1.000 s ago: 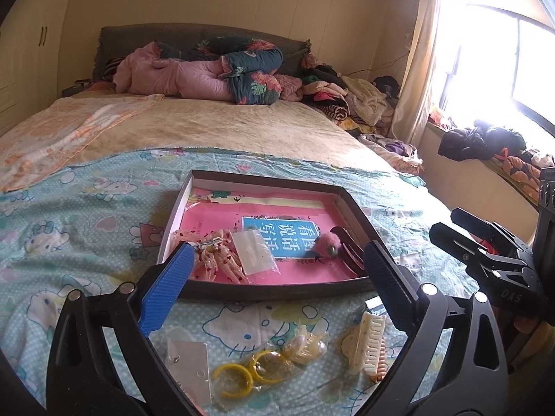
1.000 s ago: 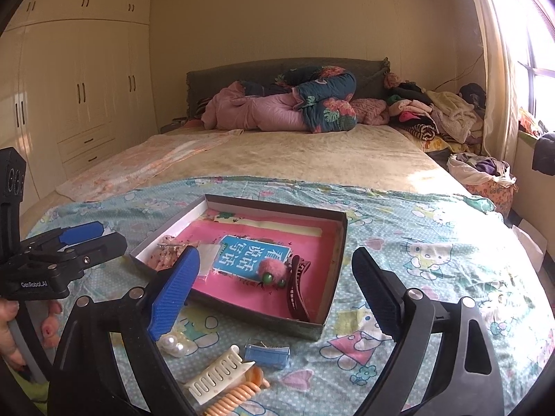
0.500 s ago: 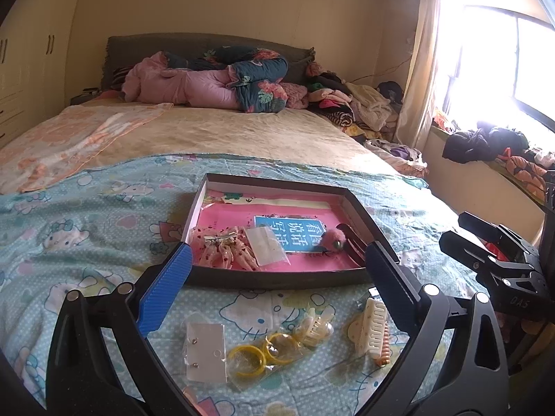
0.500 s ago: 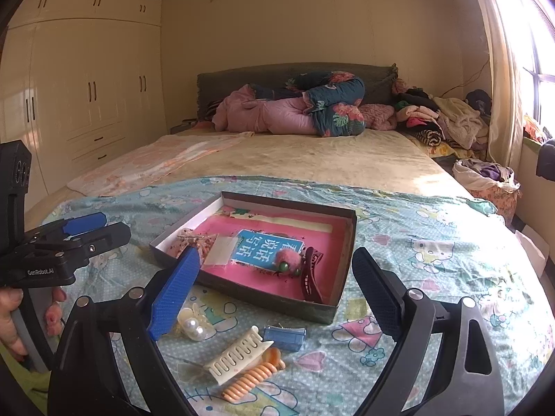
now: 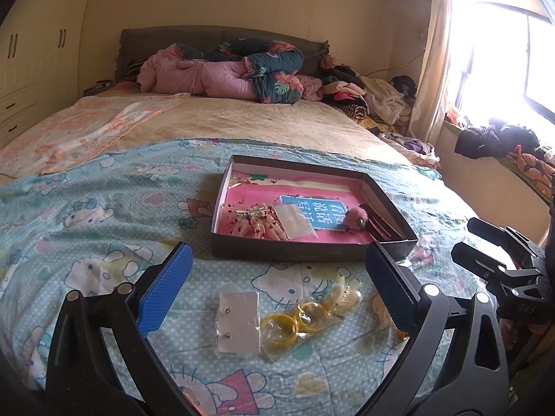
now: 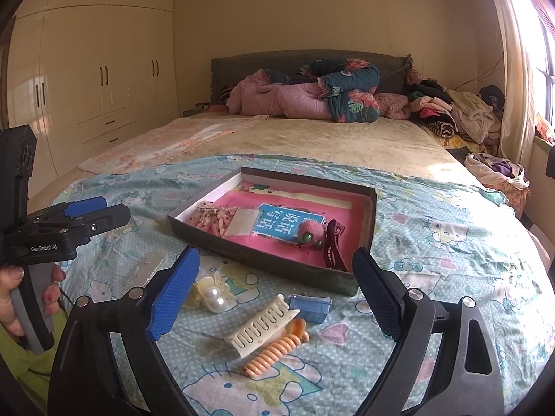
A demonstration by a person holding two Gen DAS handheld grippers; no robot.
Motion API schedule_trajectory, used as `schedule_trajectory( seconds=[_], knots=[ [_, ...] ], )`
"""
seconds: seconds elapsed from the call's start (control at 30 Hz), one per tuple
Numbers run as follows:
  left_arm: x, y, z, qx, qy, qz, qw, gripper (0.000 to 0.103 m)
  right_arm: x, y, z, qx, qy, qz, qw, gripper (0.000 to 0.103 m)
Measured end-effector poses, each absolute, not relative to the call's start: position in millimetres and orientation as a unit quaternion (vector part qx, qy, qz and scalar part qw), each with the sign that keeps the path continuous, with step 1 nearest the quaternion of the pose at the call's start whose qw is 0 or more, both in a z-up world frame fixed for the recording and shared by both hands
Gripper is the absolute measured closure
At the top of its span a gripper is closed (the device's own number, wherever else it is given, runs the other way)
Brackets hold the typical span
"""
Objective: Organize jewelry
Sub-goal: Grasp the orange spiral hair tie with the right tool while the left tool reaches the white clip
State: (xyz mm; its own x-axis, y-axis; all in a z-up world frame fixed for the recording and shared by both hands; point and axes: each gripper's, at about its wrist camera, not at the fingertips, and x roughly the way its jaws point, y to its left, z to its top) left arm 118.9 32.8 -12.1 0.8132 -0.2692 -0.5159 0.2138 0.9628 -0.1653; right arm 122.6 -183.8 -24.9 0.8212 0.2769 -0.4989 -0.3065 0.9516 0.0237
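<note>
**Both grippers held over the bed, jaws apart, nothing gripped**

Landmark: the shallow dark box (image 5: 314, 253) with a pink lining, lying on the cartoon-print sheet (image 5: 86, 228).

Left gripper (image 5: 277, 287): tilted downward toward the sheet on the near side of the box. Its 2 fingers stand wide apart with nothing between the pads. Below the gap lie an earring card in a clear sleeve (image 5: 239, 322) and a bag of yellow rings (image 5: 295, 320), both short of the box's near wall. In the right wrist view a hand (image 6: 20, 298) wraps the grey handle of this gripper (fingers curled round the front).

Right gripper (image 6: 274, 291): likewise angled down, near side of the box, fingers spread wide and clamped on nothing. Beneath it, all outside the box: a pearl clip (image 6: 213, 298), a white claw clip (image 6: 260, 326), an orange spiral hair tie (image 6: 274, 353) and a small blue case (image 6: 310, 306), the last closest to the box's near wall.

Inside the box: a pink bow clip (image 5: 249, 222) at its left end, a clear packet (image 5: 293, 222) beside it, a blue printed card (image 5: 314, 213) mid-box, a pink pompom (image 6: 310, 230) and a dark red claw clip (image 6: 333, 246) at its right end.
</note>
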Motion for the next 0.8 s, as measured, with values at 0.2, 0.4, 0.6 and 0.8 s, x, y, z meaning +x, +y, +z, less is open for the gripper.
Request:
schedule_trajectory(
  seconds=[0.2,0.4,0.6,0.8],
  knots=[
    [110,34,-22,-0.030,0.286,-0.125,0.950,0.012,118,-178,-35,-0.031,0.270,0.160,0.949,0.016],
    [103,30,-33,-0.015,0.301,-0.134,0.944,0.012,113,-174,-46,-0.036,0.283,0.163,0.945,0.016],
    [102,17,-48,0.011,0.324,-0.147,0.935,0.012,110,-174,-60,-0.039,0.300,0.162,0.939,0.016],
    [106,-1,-61,0.050,0.339,-0.164,0.925,0.012,110,-179,-75,-0.037,0.318,0.153,0.935,0.016]
  ],
)
